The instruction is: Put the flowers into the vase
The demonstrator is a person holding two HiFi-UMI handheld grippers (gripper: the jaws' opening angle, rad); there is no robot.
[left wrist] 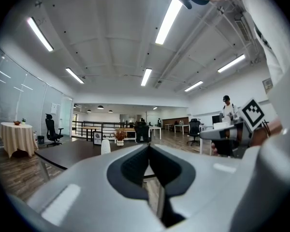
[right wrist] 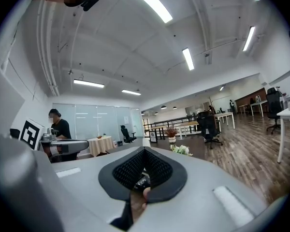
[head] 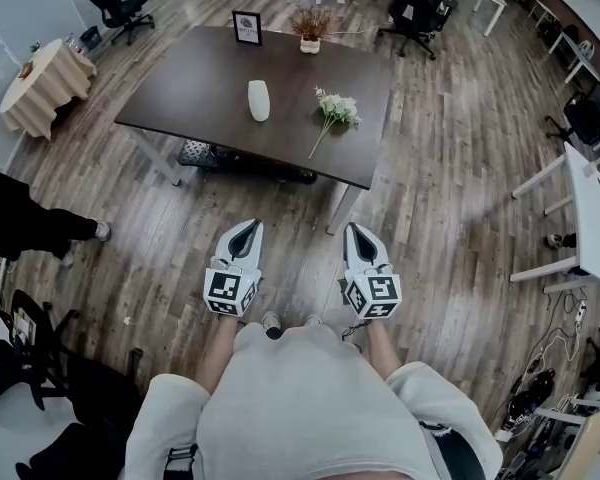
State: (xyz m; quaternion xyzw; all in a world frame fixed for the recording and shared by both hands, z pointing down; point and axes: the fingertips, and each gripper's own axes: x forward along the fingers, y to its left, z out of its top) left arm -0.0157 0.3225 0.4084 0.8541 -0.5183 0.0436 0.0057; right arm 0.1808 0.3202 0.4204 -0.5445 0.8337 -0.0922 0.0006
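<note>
A white vase stands upright on the dark brown table; the same vase shows small in the left gripper view. A bunch of white flowers lies on the table to the vase's right, stem toward the near edge, and the flowers peek over the jaws in the right gripper view. My left gripper and right gripper are held side by side above the wooden floor, well short of the table. Both are shut with nothing between the jaws.
A framed picture and a pot of dried plants stand at the table's far edge. Office chairs, a round cloth-covered table and white desks ring the room. A person's leg is at the left.
</note>
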